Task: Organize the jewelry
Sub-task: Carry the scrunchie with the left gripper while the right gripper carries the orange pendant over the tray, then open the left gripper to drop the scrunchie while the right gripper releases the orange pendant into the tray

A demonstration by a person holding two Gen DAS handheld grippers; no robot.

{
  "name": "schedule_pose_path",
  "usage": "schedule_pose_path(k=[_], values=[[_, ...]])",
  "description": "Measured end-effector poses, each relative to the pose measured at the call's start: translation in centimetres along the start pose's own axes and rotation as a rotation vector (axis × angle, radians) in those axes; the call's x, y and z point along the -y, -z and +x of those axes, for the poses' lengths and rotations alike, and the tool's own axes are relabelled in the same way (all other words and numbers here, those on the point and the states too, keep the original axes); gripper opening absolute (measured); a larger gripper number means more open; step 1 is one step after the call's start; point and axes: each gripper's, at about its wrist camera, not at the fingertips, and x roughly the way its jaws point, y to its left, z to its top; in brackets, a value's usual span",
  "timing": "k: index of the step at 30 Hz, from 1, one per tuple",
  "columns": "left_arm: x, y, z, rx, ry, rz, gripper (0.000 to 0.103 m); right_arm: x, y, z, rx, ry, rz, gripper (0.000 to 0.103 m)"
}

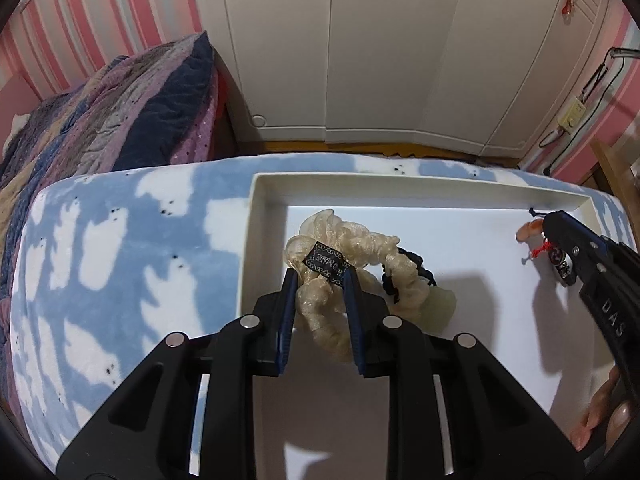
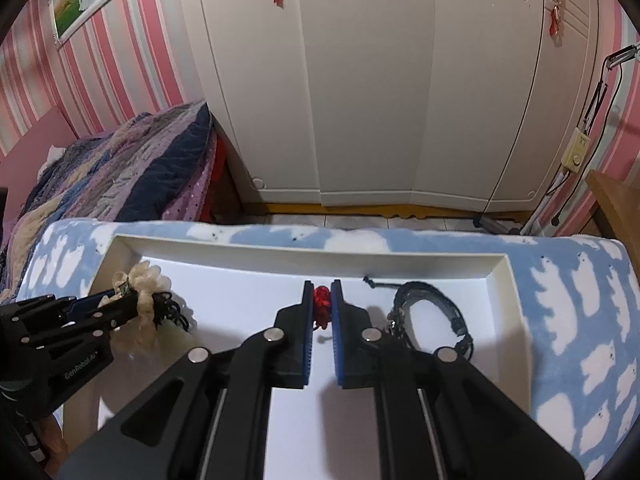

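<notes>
My left claw [image 1: 320, 276] pinching a cream scrunchie [image 1: 352, 256] over the white tray [image 1: 400, 184], my right claw [image 2: 322, 286] clamped on a red knotted charm [image 2: 322, 305], black leather bracelet [image 2: 436, 312] lying in the tray, clear only from right wrist

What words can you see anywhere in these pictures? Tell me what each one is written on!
"DAS" – white letters on the side of the right gripper, seen from the left wrist camera.
"GenRoboLAI" or close to it – small white print on the body of the left gripper, last letters unclear.
Black label on the cream scrunchie – pale lettering inside a patterned border, upside down and too blurred to read.
</notes>
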Motion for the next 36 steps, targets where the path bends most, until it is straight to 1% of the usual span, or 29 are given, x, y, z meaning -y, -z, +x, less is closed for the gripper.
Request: schedule_pose_path(k=[3,7,9,17,23,26,35,36], values=[[0.3,-0.4,0.1,0.006,-0.009,0.021,0.023,0.0,0.7,0.6,-0.045,0.025,-0.013,0.008],[0.6,-0.9,0.6,0.008,-0.019,0.024,0.023,0.0,1.5,1.7,-0.099,0.045,-0.025,0.008],[0.9,-0.1,0.4,0.014,-0.028,0.023,0.023,-0.1,1.5,1.7,-0.099,0.038,-0.017,0.008],[1.3,0.0,0.4,0.03,-0.048,0.032,0.024,-0.6,0.8,2.3,-0.132,0.061,-0.017,0.008],[1.3,0.7,0.1,0.044,-0.042,0.031,0.025,-0.7,0.1,2.9,-0.148,0.058,-0.012,0.008],[1.6,1.0,-0.1,0.042,-0.036,0.039,0.025,-0.9,-0.1,3.1,-0.151,0.057,-0.006,0.011],[0.7,0.6,-0.6,0.048,-0.042,0.036,0.034,-0.5,0.0,3.2,-0.156,0.043,0.008,0.011],[0.6,0.6,-0.7,0.052,-0.043,0.036,0.035,-0.4,0.0,3.2,-0.157,0.043,0.008,0.015]])
